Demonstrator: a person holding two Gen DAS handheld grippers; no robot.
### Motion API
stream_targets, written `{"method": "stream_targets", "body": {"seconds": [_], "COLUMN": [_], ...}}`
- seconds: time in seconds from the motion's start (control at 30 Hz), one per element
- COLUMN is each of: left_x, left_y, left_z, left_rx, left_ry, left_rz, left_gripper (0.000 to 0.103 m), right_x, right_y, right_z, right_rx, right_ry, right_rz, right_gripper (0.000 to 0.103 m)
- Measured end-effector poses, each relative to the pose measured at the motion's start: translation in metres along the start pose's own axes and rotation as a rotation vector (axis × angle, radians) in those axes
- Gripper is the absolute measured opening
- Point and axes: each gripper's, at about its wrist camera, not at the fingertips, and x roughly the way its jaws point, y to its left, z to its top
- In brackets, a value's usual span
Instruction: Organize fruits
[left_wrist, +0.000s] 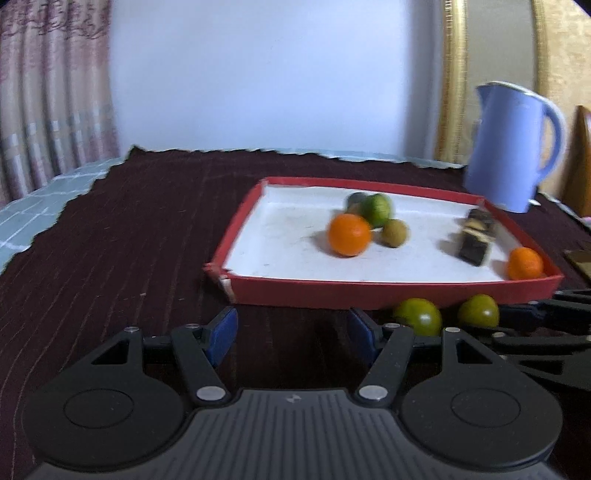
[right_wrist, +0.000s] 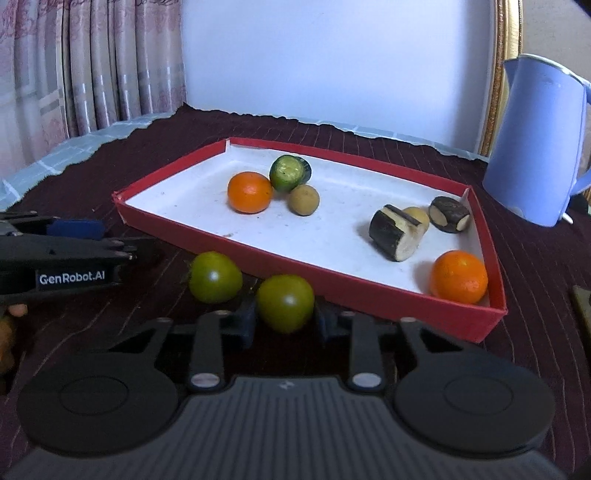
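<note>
A red tray (left_wrist: 369, 291) (right_wrist: 369, 295) with a white floor holds two oranges (right_wrist: 249, 192) (right_wrist: 458, 277), a cut green fruit (right_wrist: 290, 172), a small brown fruit (right_wrist: 303, 199) and dark cut pieces (right_wrist: 397, 232). Two green tomatoes lie on the cloth in front of the tray. My right gripper (right_wrist: 284, 325) has its pads around the nearer green tomato (right_wrist: 285, 302) (left_wrist: 478, 310). The other tomato (right_wrist: 215, 276) (left_wrist: 419, 315) lies just left of it. My left gripper (left_wrist: 293, 332) is open and empty over the cloth, left of both tomatoes.
A blue jug (left_wrist: 511, 147) (right_wrist: 539, 140) stands behind the tray at the right. The dark maroon tablecloth (left_wrist: 129, 229) covers the table, with curtains and a wall behind. The left gripper's body (right_wrist: 70, 254) lies at the left in the right wrist view.
</note>
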Motion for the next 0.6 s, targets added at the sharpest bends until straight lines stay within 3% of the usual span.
{"method": "stream_targets", "body": {"seconds": [0.13, 0.27, 0.5, 0.6], "left_x": [-0.008, -0.002, -0.001, 0.008], "left_y": [-0.016, -0.042, -0.063, -0.068], "left_z": [0.001, 0.003, 0.007, 0.004], "left_rx": [0.055, 0.138, 0.164, 0.173], "left_ry": [-0.027, -0.040, -0.014, 0.013], "left_rz": [-0.076, -0.049, -0.099, -0.078], "left_gripper": [0.065, 0.065, 0.065, 0.065], "right_x": [-0.013, -0.024, -0.026, -0.025], "right_y": [-0.005, -0.016, -0.031, -0.033], "right_z": [-0.006, -0.013, -0.019, -0.019], "right_rx": [0.014, 0.024, 0.089, 0.101], "right_ry": [-0.021, -0.035, -0.041, -0.043], "right_rz": [-0.045, -0.137, -0.112, -0.106], "right_gripper": [0.029, 0.029, 0.030, 0.030]}}
